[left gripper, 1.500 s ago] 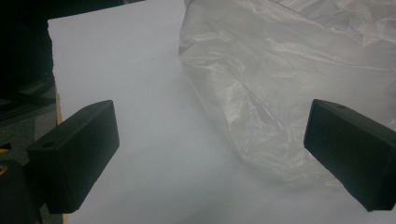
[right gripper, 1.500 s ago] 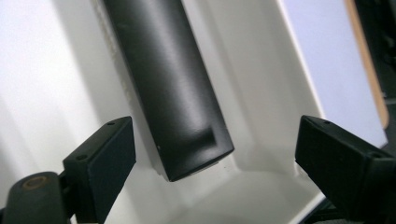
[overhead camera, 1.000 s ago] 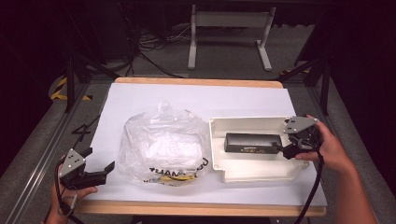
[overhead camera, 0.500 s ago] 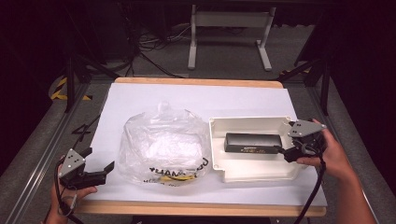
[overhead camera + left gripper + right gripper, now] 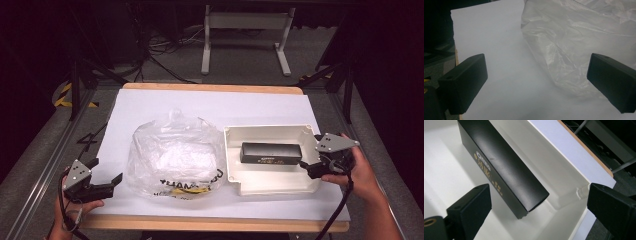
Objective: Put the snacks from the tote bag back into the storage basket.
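A long black box with gold lettering (image 5: 271,152) (image 5: 504,167) lies inside a white open tray (image 5: 270,129) (image 5: 549,157) at the table's right. My right gripper (image 5: 311,156) (image 5: 539,210) hovers at the tray's right end, open; the box's near end sits between and just beyond its jaws, untouched. A crumpled clear plastic bag (image 5: 175,157) (image 5: 579,37) with black and yellow print rests at the table's middle. My left gripper (image 5: 105,171) (image 5: 536,82) is open near the front left corner, just left of the bag, holding nothing.
The white table top (image 5: 210,107) has bare room behind the bag and tray. Its wooden edge (image 5: 215,223) runs along the front. A metal stand (image 5: 245,35) and cables lie on the dark floor beyond.
My right gripper has drawn back to the right, away from the black box toward the tray's right end. The left gripper, the bag and the box have stayed put.
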`<action>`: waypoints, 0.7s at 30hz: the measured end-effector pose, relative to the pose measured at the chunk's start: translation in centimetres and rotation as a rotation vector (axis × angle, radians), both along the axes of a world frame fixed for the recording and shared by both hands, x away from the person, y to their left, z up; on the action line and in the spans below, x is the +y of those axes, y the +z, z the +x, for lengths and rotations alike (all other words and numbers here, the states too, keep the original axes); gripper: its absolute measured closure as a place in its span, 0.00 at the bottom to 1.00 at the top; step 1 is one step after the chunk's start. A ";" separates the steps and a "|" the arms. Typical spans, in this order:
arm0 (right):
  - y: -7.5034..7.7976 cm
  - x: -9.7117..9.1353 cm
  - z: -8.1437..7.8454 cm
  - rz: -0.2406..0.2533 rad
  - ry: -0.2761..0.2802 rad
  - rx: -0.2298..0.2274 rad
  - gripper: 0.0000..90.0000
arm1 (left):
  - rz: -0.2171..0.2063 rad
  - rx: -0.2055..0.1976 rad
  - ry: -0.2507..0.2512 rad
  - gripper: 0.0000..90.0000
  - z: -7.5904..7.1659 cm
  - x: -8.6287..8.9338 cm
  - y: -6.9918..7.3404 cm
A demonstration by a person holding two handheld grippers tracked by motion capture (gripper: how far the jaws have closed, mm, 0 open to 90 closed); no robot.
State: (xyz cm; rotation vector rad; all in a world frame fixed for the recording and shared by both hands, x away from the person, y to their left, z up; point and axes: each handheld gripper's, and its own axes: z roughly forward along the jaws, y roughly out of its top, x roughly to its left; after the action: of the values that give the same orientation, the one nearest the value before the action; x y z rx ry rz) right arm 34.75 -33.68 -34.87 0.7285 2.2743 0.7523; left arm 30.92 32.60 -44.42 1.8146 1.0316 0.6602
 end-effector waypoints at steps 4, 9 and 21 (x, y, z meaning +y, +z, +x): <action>-0.4 -0.4 -0.5 0.014 -0.013 -0.001 0.07 | -0.001 0.000 -0.001 0.04 0.0 0.0 0.0; -0.9 -0.9 -1.3 0.045 -0.028 -0.003 0.06 | -0.001 0.001 -0.001 0.04 0.0 0.0 0.0; -2.4 -2.6 -3.1 0.115 -0.095 -0.031 0.06 | -0.008 -0.008 0.001 0.04 0.0 0.1 0.1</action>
State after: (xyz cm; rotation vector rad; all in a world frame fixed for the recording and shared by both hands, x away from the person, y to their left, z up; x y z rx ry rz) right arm 31.64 -36.31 -37.26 0.8666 2.1664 0.8488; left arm 30.88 32.73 -44.29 1.8037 1.0290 0.6628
